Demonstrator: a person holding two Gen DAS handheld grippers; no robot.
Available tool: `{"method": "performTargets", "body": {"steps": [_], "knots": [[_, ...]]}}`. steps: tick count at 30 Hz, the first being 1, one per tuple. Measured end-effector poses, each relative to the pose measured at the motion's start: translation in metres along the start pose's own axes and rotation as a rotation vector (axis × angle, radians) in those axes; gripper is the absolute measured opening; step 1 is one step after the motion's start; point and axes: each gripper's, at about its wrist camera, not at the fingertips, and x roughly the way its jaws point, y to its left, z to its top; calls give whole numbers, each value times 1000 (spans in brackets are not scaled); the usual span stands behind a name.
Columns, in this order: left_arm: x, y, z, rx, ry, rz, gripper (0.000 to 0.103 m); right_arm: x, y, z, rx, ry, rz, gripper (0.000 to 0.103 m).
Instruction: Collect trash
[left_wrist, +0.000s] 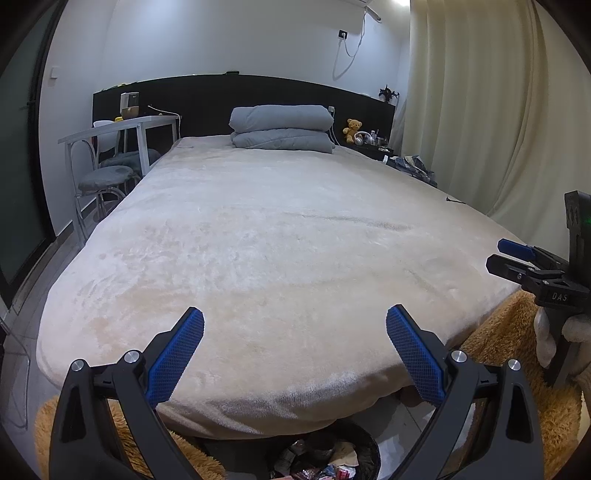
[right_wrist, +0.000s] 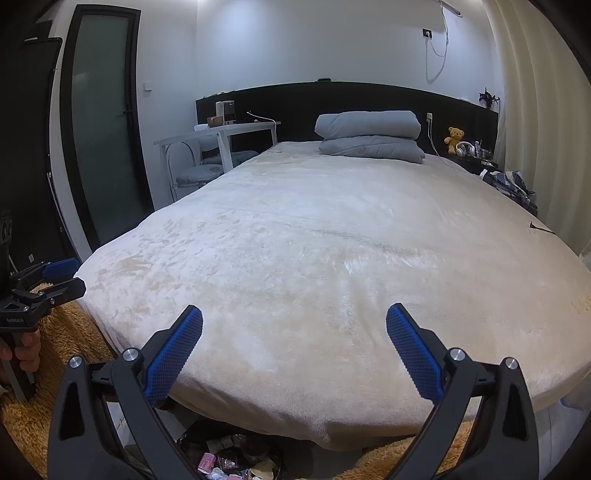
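A black bin (left_wrist: 364, 448) full of wrappers and paper scraps (left_wrist: 325, 465) stands on the floor at the foot of the bed, right below my left gripper (left_wrist: 295, 326). It also shows in the right wrist view, where the trash (right_wrist: 229, 461) lies below my right gripper (right_wrist: 294, 325). Both grippers are open and empty, held above the bed's near edge. The right gripper shows at the right of the left wrist view (left_wrist: 496, 254), the left gripper at the left of the right wrist view (right_wrist: 75, 275). A small dark scrap (left_wrist: 455, 200) lies near the bed's right edge (right_wrist: 540, 228).
A cream plush blanket covers the bed (left_wrist: 280, 229); folded grey bedding (left_wrist: 282, 127) lies at the head. A white desk (left_wrist: 122, 127) and stools (left_wrist: 105, 177) stand left. A nightstand with a teddy bear (left_wrist: 352, 130) and curtains (left_wrist: 491, 103) are right. A tan fluffy rug (left_wrist: 517, 332) covers the floor.
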Motion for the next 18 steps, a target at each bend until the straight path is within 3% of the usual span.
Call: {"method": "performTargets", "body": {"steps": [18], "knots": [[1,0,-2,3,0,-5,97,0,1,-1,-7,1,-3,99]]}}
